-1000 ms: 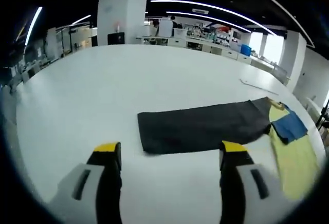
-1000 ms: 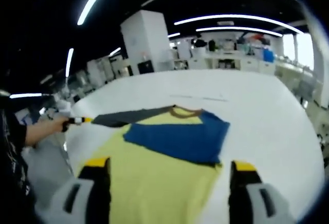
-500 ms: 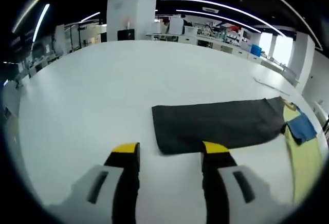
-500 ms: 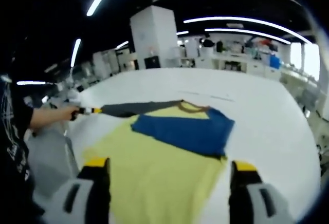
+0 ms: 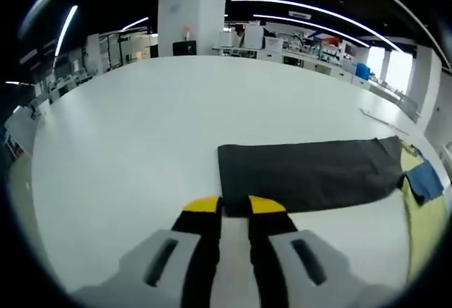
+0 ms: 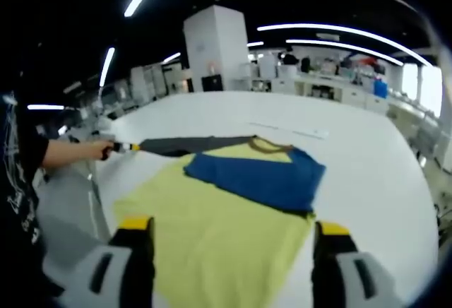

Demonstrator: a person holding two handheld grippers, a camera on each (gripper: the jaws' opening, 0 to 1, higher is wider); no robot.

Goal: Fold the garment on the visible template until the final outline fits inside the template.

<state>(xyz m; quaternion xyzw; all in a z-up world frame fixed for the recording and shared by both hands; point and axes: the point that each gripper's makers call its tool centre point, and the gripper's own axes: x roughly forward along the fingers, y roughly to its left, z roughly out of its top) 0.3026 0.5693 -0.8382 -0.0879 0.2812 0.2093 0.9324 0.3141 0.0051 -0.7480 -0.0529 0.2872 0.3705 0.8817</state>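
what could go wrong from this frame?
1. Left gripper has its jaws nearly together at the near edge of the dark template; it may drag the template instead of the garment.
2. The yellow garment with its blue sleeve folded over lies mostly off the template, so the outline may not fit.

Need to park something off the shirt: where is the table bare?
Bare white table lies beyond and left of the dark gray panel, and right of the yellow shirt past its blue sleeve. It is crowded where gray, blue and yellow meet.
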